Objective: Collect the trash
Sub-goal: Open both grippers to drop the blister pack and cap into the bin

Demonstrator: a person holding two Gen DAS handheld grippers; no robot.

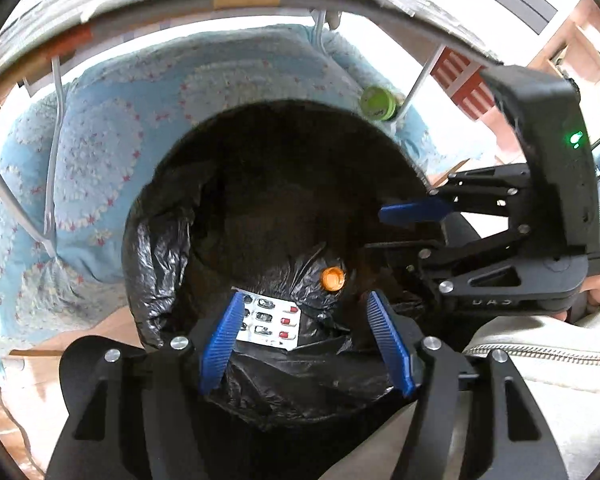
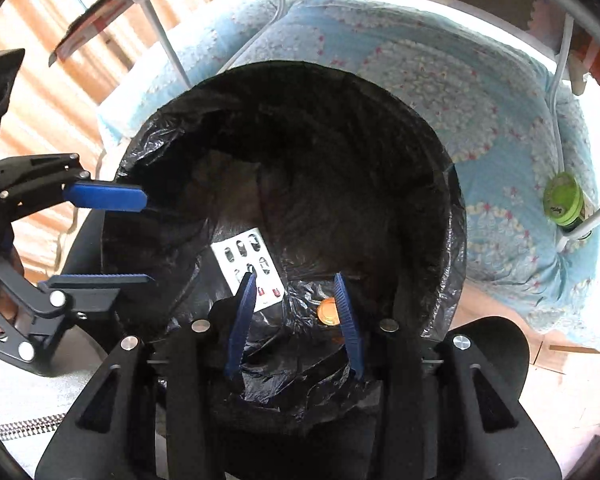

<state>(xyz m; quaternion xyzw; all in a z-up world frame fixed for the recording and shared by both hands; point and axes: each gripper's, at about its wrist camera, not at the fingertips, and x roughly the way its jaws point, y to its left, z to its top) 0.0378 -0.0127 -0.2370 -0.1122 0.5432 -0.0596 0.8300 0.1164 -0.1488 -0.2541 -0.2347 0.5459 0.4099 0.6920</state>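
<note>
while both tools hang over the bin: the trash already lies inside it, on the crumpled black liner.
blister pack (image 2: 252, 270): flat foil card, some red capsules left in it; it lies on the liner low in the bin, clear of both tools.
handling: likely very light, thin and a bit springy, slick on the foil face; a pinch across a short edge should suit it better than pressing down on the flat.
orange cap (image 2: 327, 312): small round piece beside the pack, probably light and apt to roll or slip on the plastic.
left tool (image 1: 306, 338): blue fingers spread wide, nothing between them.
right tool (image 2: 296, 322): fingers part open, narrower than the left, empty too.
bin (image 2: 440, 152): round, dark, lined with a glossy black bag (image 1: 156, 256) folded over the rim; soft and crinkly, easy to snag.
green lid (image 1: 376, 103): a round green item on the blue flowered quilt (image 1: 112, 140) behind the bin, by a white metal leg; possibly the next piece to collect.
</note>
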